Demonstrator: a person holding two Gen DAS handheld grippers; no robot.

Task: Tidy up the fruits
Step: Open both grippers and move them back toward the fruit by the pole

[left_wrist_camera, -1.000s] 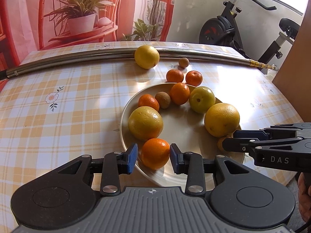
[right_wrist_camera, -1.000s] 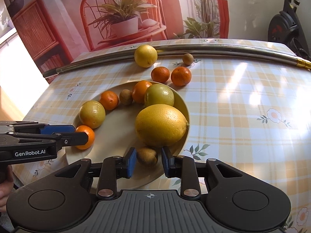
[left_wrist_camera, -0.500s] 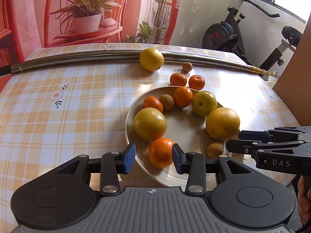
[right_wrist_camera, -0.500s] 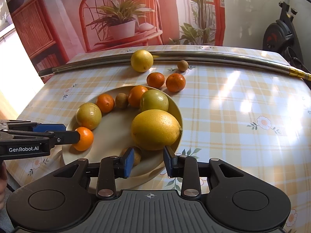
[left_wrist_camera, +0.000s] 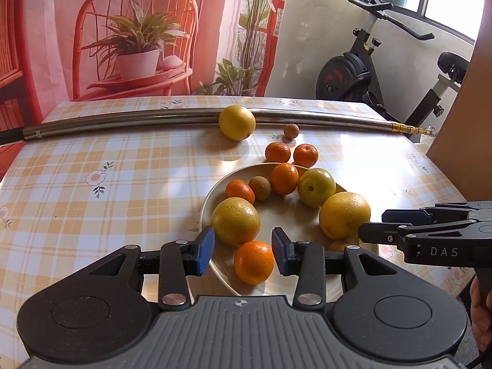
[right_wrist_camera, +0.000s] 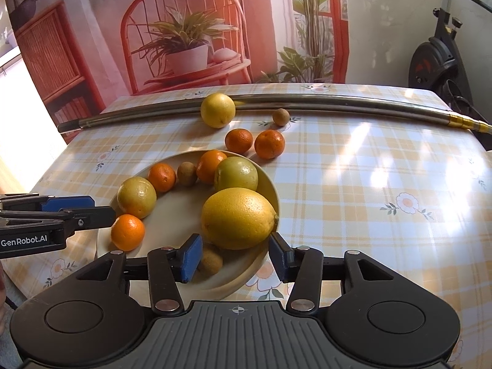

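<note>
Both tongs have drawn back and widened since a second ago: the left tongs (left_wrist_camera: pixel 243 250), then closely flanking the small orange (left_wrist_camera: pixel 254 262) at the plate's near rim, now stand released with the fruit sitting free between and just ahead of the blue pads. The right tongs (right_wrist_camera: pixel 235 256) are likewise released, having let the small brown fruit (right_wrist_camera: pixel 210 262) rest on the plate (right_wrist_camera: pixel 270 181) beside the left pad, under the big yellow citrus (right_wrist_camera: pixel 238 218).

Off the plate, on the counter (right_wrist_camera: pixel 369 184), four fruits lie beyond its far rim: two mandarins (right_wrist_camera: pixel 239 140) just beside it, a yellow citrus (right_wrist_camera: pixel 217 110) touching the metal pole (right_wrist_camera: pixel 338 102), and a small brown fruit (right_wrist_camera: pixel 280 117) nearby. They sit straight ahead of both tongs, roughly equally near. Round fruit gives no long axis to align.

Lettering reads "GenRobot.AI" on the left tongs and "DAS" on the right.
</note>
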